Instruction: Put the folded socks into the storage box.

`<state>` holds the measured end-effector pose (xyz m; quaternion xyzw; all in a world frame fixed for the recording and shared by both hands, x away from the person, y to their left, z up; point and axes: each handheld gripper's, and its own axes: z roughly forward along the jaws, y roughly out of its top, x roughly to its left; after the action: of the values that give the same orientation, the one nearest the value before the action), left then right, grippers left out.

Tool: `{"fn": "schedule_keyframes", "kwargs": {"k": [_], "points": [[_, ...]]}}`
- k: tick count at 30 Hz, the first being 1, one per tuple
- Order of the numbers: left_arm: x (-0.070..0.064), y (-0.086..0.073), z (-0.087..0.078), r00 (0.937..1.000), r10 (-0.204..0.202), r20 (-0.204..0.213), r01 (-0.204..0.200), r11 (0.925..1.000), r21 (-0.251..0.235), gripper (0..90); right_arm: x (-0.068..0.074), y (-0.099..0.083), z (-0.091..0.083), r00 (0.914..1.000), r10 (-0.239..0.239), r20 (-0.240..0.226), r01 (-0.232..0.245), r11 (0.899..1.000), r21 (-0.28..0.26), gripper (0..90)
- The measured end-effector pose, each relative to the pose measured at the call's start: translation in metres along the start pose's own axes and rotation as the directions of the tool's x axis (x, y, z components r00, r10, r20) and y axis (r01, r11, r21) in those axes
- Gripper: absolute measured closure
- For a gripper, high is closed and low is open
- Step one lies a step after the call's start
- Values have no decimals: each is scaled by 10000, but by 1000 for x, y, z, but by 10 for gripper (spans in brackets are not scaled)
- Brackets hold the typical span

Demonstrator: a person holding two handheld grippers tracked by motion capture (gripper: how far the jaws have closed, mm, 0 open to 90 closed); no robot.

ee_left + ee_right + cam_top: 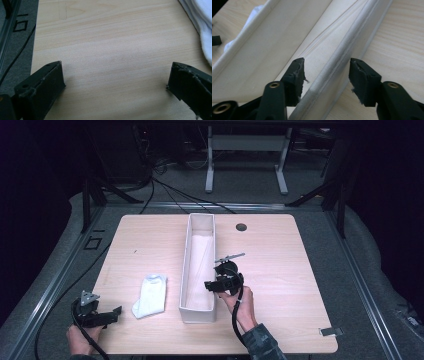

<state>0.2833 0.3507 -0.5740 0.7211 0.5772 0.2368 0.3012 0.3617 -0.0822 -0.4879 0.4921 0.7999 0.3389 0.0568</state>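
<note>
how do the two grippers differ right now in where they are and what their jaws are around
The left gripper sits near the table's front left corner, jaws wide open over bare wood beside the white sock. The right gripper is at the long fabric box, jaws straddling its right wall, not closed. Both are hand-held and open.

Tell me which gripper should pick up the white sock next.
Left. The left gripper sits open beside the white sock, on the same side of the fabric box; the right gripper straddles the box's far wall.
</note>
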Motion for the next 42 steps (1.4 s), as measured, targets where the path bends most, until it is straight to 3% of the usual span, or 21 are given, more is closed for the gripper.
{"fn": "schedule_keyframes", "kwargs": {"k": [1, 2, 5, 6, 11, 18, 21, 22, 24, 25, 29, 31, 32, 35, 42], "points": [[0, 0, 0, 10000, 0, 0, 0, 10000, 0, 2, 0, 0, 0, 10000, 0, 0, 0, 10000, 0, 449], [0, 0, 0, 10000, -21, 5, 21, 10000, -8, 1, -4, 1, -9, 9999, -97, 26, 98, 9993, -368, 357], [0, 1, 0, 10000, -61, -11, 61, 9999, 84, 1, -8, 0, -21, 9999, -146, 4, 146, 9977, -661, 318], [0, 2, -1, 9999, -118, -7, 118, 9998, 175, 2, -19, -3, -37, 9999, -149, -1, 148, 9944, -1042, 241], [-3, 10, -12, 9998, -202, 30, 202, 9997, 111, 2, -50, -18, -60, 9991, -54, 431, 118, 9887, -1497, 149], [-19, 32, -20, 9991, 308, 275, -317, 9990, 315, 2, -101, -65, -60, 9918, 382, 1221, -198, 9887, -1489, 85], [-24, 39, -22, 9985, 408, 366, -422, 9984, 374, 2, -113, -78, -58, 9887, 583, 1382, -378, 9885, -1466, 83], [-30, 45, -23, 9976, 470, 501, -493, 9977, 470, 2, -124, -91, -56, 9834, 749, 1654, -526, 9894, -1355, 82], [-33, 48, -23, 9973, 488, 556, -518, 9972, 542, 2, -128, -95, -56, 9808, 828, 1764, -597, 9894, -1323, 83], [-39, 53, -25, 9962, 558, 672, -602, 9960, 660, 2, -136, -105, -55, 9779, 1026, 1819, -776, 9871, -1397, 84], [-49, 61, -27, 9938, 622, 926, -694, 9947, 764, 2, -145, -119, -57, 9687, 1085, 2231, -751, 9854, -1530, 76], [-53, 64, -27, 9925, 683, 1010, -767, 9937, 818, 2, -150, -125, -58, 9695, 1112, 2185, -727, 9815, -1769, 68], [-56, 65, -26, 9919, 745, 1032, -834, 9929, 850, 3, -152, -127, -59, 9647, 1147, 2372, -724, 9810, -1799, 60], [-61, 68, -25, 9900, 817, 1150, -923, 9917, 899, 3, -158, -135, -58, 9644, 1203, 2356, -725, 9767, -2020, 49], [-73, 71, -19, 9855, 975, 1390, -1128, 9879, 1068, 6, -161, -140, -59, 9556, 1024, 2764, -406, 9745, -2207, 50]]}}
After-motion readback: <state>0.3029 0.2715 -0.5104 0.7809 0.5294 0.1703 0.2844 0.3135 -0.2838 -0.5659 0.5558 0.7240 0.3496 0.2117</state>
